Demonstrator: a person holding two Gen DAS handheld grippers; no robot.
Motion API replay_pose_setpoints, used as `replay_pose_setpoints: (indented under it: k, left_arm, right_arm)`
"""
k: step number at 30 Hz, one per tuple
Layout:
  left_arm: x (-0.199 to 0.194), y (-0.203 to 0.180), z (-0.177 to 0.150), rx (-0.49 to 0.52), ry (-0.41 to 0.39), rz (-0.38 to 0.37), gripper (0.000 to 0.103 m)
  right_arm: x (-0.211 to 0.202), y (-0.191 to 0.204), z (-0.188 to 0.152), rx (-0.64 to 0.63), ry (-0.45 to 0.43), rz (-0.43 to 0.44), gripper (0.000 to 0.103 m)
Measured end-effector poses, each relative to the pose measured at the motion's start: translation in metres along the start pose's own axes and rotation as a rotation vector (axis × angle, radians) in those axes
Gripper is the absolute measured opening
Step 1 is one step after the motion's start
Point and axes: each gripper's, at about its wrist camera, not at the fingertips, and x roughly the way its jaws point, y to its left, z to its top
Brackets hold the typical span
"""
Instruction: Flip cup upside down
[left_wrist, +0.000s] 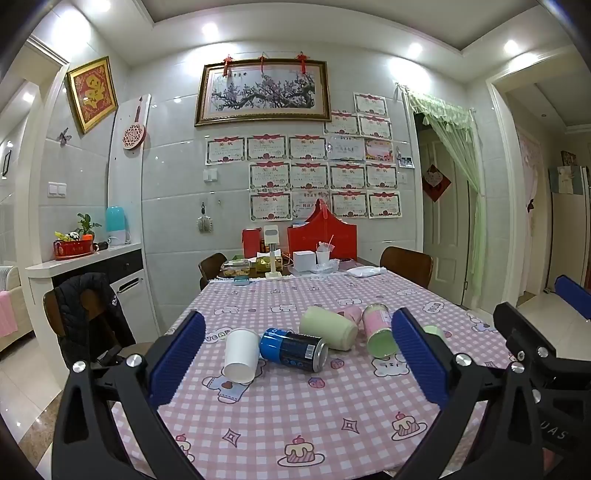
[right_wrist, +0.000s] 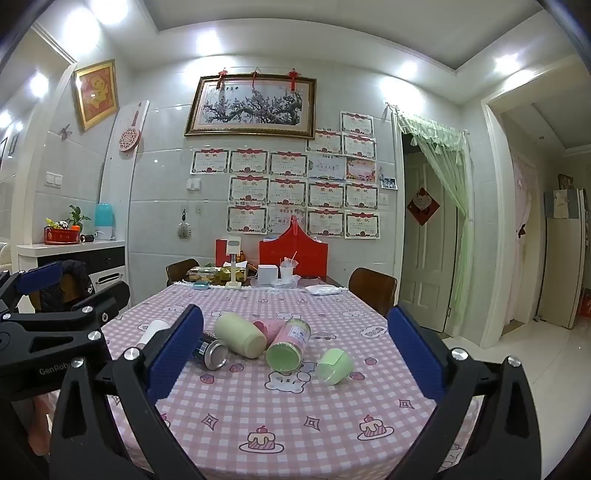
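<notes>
1. Left wrist view shows your left claw (left_wrist: 297, 354) wide open, with nothing between its blue pads (left_wrist: 177, 356). It hangs above the near part of the bench (left_wrist: 280, 417), which wears a pink checked cloth with bears and cakes.
2. Between those pads you see a white paper cup (left_wrist: 241, 354) lying on its side, its open mouth facing you. It touches a blue can (left_wrist: 293, 349), which also lies on its side.
3. Behind the can lies a pale green cup (left_wrist: 328, 328), and next to it a pink jar with a green end (left_wrist: 377, 334).
4. At the right edge of this view you can see your right claw (left_wrist: 532, 332) from the side.
5. Right wrist view shows your right claw (right_wrist: 295, 356) wide open too, holding nothing.
6. In this view the left pad (right_wrist: 173, 354) hides most of the white paper cup (right_wrist: 155, 330) and part of the blue can (right_wrist: 212, 350).
7. This view gives you a small light green cup (right_wrist: 334, 365) lying on its side, apart from the others. The left view shows only a sliver of it behind a pad.
8. You also see a pink cup (right_wrist: 267, 326) tucked between the pale green cup (right_wrist: 240, 334) and the jar (right_wrist: 288, 345).
9. Your left claw (right_wrist: 70, 295) shows at the left edge.
</notes>
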Motion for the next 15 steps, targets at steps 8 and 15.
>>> replay_pose_setpoints:
  k: [8, 15]
  left_arm:
    - [-0.0003, 0.0003, 0.0, 0.0, -0.003, 0.003, 0.099]
    - [-0.0002, 0.0, 0.0, 0.001, -0.002, 0.002, 0.099]
  right_arm:
    - [0.0001, 0.0001, -0.0005, -0.003, 0.0, 0.001, 0.096]
    - [0.0002, 0.0006, -0.0011, -0.003, 0.001, 0.0, 0.096]
